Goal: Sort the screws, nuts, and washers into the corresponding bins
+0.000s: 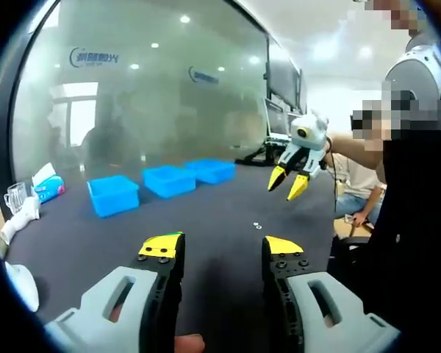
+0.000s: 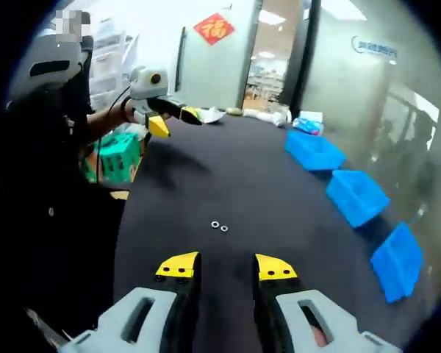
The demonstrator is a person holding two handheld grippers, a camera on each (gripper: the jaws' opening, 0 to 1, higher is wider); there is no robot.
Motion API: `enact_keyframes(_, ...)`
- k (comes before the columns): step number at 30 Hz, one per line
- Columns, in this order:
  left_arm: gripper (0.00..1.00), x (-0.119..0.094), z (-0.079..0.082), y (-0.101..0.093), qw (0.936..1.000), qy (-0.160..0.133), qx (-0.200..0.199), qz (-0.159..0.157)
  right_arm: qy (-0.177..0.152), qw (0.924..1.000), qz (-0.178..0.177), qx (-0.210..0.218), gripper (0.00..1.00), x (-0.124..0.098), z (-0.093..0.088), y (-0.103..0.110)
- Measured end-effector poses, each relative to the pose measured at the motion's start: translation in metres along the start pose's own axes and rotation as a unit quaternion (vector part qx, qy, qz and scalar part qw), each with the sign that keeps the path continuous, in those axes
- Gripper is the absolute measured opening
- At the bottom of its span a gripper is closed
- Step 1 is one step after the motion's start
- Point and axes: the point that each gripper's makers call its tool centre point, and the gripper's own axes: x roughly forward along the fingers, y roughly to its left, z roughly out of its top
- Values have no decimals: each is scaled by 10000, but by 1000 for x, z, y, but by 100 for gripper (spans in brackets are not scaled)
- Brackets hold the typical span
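Two washers point(image 2: 220, 226); three blue bins point(image 2: 356, 195)

Office: frosted glass partition point(image 1: 154, 95) with logo, monitors point(image 1: 283, 77), recessed ceiling lights point(image 1: 185, 19).

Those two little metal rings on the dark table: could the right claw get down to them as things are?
Probably yes. The two small rings lie on bare table just ahead of the right claw, which is open, with nothing between. The blue bins sit off to one side.
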Motion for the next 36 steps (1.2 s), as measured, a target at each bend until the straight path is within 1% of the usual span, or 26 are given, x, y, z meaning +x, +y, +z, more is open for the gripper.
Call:
enact_keyframes(4, 40, -2, 0, 2, 10000, -22, -13, 41, 158, 9997, 170, -105, 24, 8, 3, 0)
enact_keyframes(7, 40, -2, -1, 1, 10000, -29, -21, 49, 417, 9979, 402, -279, 23, 21, 5, 4)
enact_keyframes(9, 40, -3, -2, 1, 10000, -33, -22, 53, 557, 9962, 537, -390, 23, 30, 7, 6)
enact_keyframes(12, 40, -4, -3, 1, 10000, -54, -54, 60, 786, 9924, 669, -676, 21, 42, 10, 6)
enact_keyframes(16, 40, -5, -4, 2, 9999, -60, -69, 73, 964, 9883, 891, -775, 19, 56, 14, 7)
enact_keyframes(19, 40, -7, -4, 3, 9999, -76, -75, 96, 1150, 9840, 1073, -843, 18, 65, 13, 9)
enact_keyframes(23, 40, -8, -5, 5, 9998, -95, -90, 122, 1423, 9768, 1206, -1050, 18, 72, 6, 9)
enact_keyframes(28, 40, -10, -7, 7, 9998, -106, -122, 146, 1661, 9695, 1356, -1189, 17, 76, 0, 9)
enact_keyframes(36, 40, -10, -9, 7, 9997, -98, -146, 141, 1835, 9610, 1651, -1245, 10, 77, -2, 13)
